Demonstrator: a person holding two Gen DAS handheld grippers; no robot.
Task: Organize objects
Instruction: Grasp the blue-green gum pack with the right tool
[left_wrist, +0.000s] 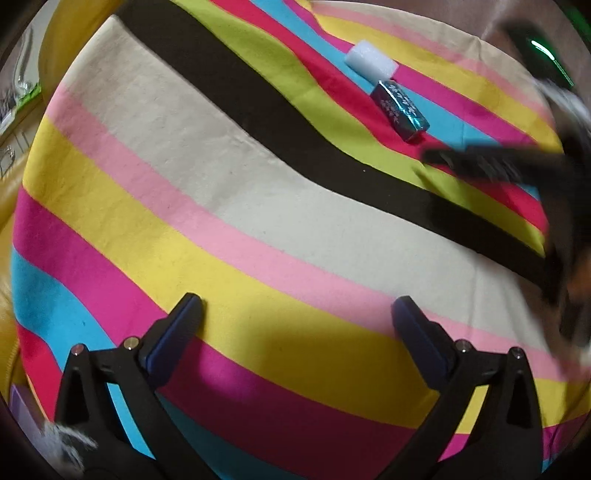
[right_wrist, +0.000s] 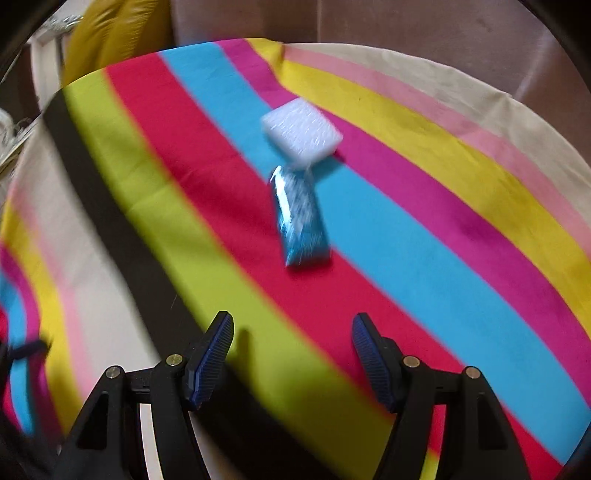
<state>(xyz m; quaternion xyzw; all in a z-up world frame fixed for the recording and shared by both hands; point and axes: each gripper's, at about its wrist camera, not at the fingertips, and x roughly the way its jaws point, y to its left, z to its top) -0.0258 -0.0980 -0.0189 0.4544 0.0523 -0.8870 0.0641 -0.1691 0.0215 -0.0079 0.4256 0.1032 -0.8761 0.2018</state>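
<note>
A shiny blue foil packet (right_wrist: 301, 218) lies on the striped cloth (right_wrist: 424, 229), touching a white foam block (right_wrist: 301, 133) just beyond it. Both also show far off in the left wrist view, the packet (left_wrist: 400, 110) and the block (left_wrist: 371, 62). My right gripper (right_wrist: 291, 332) is open and empty, hovering short of the packet; it appears blurred at the right of the left wrist view (left_wrist: 491, 162). My left gripper (left_wrist: 295, 310) is open and empty over the yellow and pink stripes, well away from both objects.
The striped cloth (left_wrist: 258, 206) covers the whole surface. A yellow cushion (right_wrist: 114, 33) lies beyond the cloth's far left edge. Brown cardboard (right_wrist: 406, 22) stands behind the far edge. A blurred dark shape (right_wrist: 22, 350) is at the right wrist view's left edge.
</note>
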